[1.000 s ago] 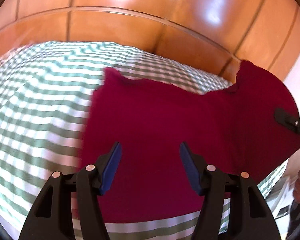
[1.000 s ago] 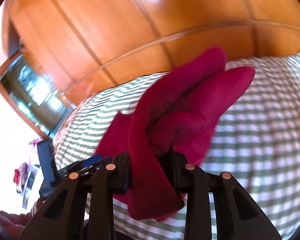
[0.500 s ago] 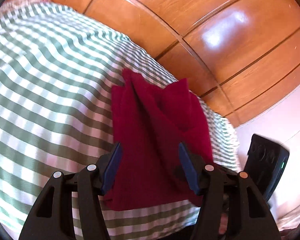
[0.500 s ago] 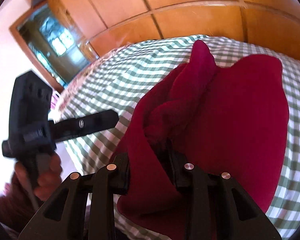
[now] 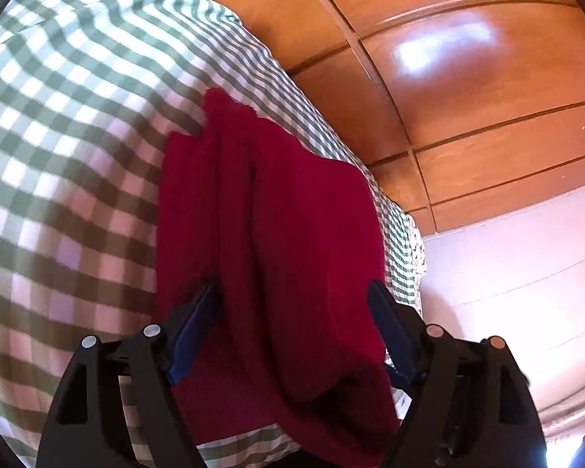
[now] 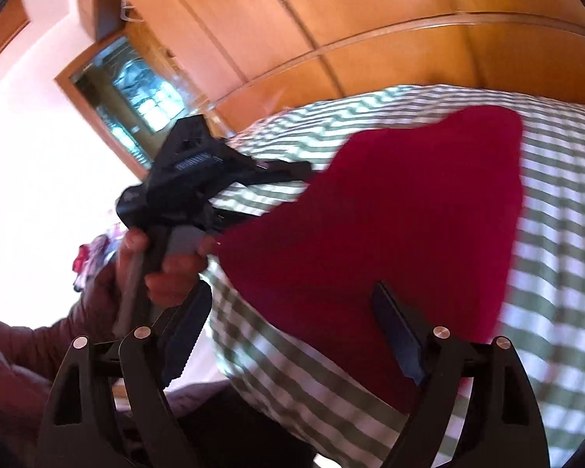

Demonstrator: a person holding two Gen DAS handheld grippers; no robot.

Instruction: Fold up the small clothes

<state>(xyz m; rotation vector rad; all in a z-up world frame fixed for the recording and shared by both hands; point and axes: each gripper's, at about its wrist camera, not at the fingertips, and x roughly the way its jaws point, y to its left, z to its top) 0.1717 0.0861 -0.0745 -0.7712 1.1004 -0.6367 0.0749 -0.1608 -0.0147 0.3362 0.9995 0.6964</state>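
- My right gripper [image 6: 292,335] has its jaws spreading wide; the red cloth [image 6: 401,234] lies between and beyond them, and neither pad presses it, so I read that side as let go.
- My left gripper [image 5: 292,331] is also spreading. Cloth bunches between its fingers and drapes over the left pad [image 5: 193,331], loose rather than pinched.
- The cloth lies doubled on the checked bedspread [image 5: 66,148], near the bed's close edge.
- Risk one: the fold near my left pad hangs on it. If I pull back fast, I judge it drags that layer along and undoes the fold.
- Risk two: the cloth's near end droops over the bed edge in the left view. Its own weight may slide it off.
- Risk three: the hand [image 6: 163,265] carrying the left gripper sits close beside my right one. Crossing paths could knock them together.
- Room: the bedspread is open on the far side towards the wooden panels [image 5: 468,78]. The near edge and the pale wall [image 5: 526,273] are tight, so I'd lift straight up before moving away.
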